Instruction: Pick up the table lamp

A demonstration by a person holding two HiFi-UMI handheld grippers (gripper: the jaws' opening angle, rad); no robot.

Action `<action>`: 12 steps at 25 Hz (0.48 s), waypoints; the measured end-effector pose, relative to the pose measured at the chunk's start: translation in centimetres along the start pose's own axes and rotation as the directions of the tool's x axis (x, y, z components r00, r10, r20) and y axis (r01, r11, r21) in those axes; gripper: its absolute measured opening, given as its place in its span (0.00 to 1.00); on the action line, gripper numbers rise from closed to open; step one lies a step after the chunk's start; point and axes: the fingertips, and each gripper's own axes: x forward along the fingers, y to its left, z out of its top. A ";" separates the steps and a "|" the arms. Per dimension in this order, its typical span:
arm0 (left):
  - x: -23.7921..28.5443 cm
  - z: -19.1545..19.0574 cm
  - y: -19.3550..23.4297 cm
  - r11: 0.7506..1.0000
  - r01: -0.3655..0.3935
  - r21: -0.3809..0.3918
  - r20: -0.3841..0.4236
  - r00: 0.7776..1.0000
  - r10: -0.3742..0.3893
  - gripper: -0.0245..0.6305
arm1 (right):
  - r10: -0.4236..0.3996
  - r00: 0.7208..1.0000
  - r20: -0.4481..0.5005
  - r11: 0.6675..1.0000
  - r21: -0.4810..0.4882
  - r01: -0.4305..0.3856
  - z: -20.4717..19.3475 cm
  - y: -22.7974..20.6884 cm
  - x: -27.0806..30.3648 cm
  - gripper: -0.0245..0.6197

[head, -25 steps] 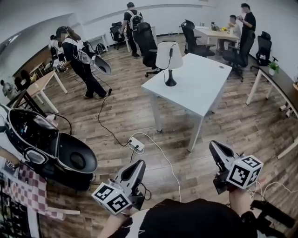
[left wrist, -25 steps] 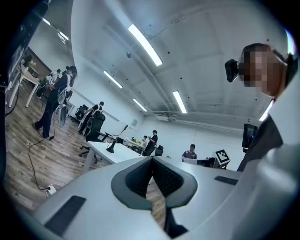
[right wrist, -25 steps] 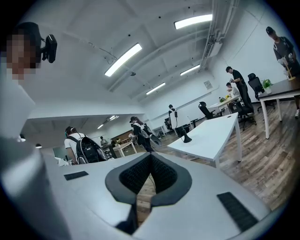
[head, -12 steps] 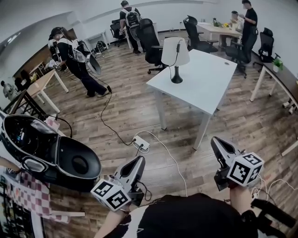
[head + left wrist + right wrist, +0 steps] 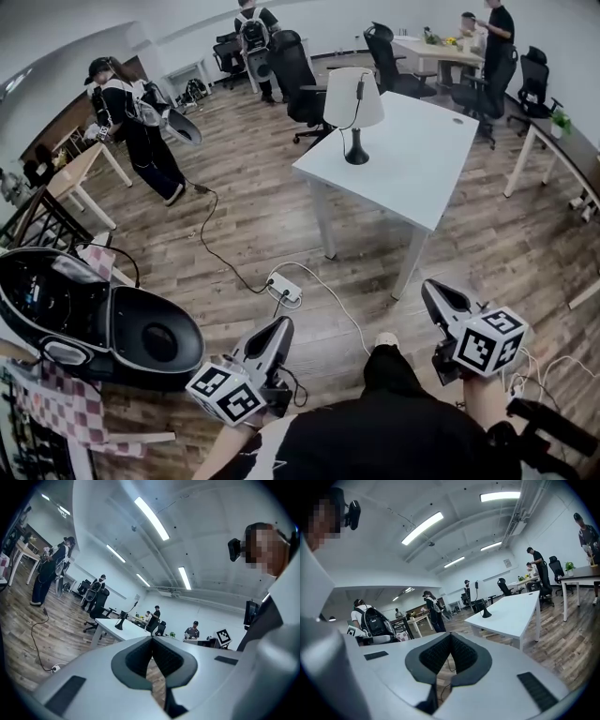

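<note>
- Left hand-held gripper: its jaws are pressed together with nothing between them. We carry it low, pointing roughly level ahead.
- Right hand-held gripper: its jaws are likewise together and empty, tipped slightly downward. We judge that both stay closed because nothing is within reach.
- Power strip: it lies on the wooden floor with its cable, between us and the table. We read it as a tripping risk on the approach.
- Table: white, well apart from both grippers.
- Table lamp: it stands upright near the table's left edge, untouched, a cord hanging across its shade. We judge the approach to be the step in hand.
</note>
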 end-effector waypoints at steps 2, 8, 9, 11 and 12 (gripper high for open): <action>0.7 -0.1 1.0 1.000 -0.005 -0.011 -0.006 1.000 0.005 0.06 | 0.003 1.000 -0.006 1.000 0.010 -0.003 0.2 -0.5 1.4 0.05; 5.8 1.0 3.4 1.000 -0.005 -0.029 -0.004 1.000 0.004 0.06 | 0.010 1.000 -0.023 1.000 -0.005 -0.010 1.9 -4.1 5.7 0.05; 7.0 1.3 3.7 1.000 -0.006 -0.021 0.001 1.000 0.006 0.06 | 0.008 1.000 -0.024 1.000 0.006 -0.007 2.3 -5.1 6.3 0.05; 9.4 2.0 4.3 1.000 -0.014 -0.013 0.015 1.000 0.014 0.06 | 0.010 1.000 -0.027 1.000 0.029 -0.009 3.4 -7.2 7.8 0.05; 10.7 2.3 4.7 1.000 -0.020 -0.015 0.022 1.000 0.020 0.06 | 0.015 0.999 -0.028 0.999 0.037 -0.014 4.1 -8.1 8.6 0.05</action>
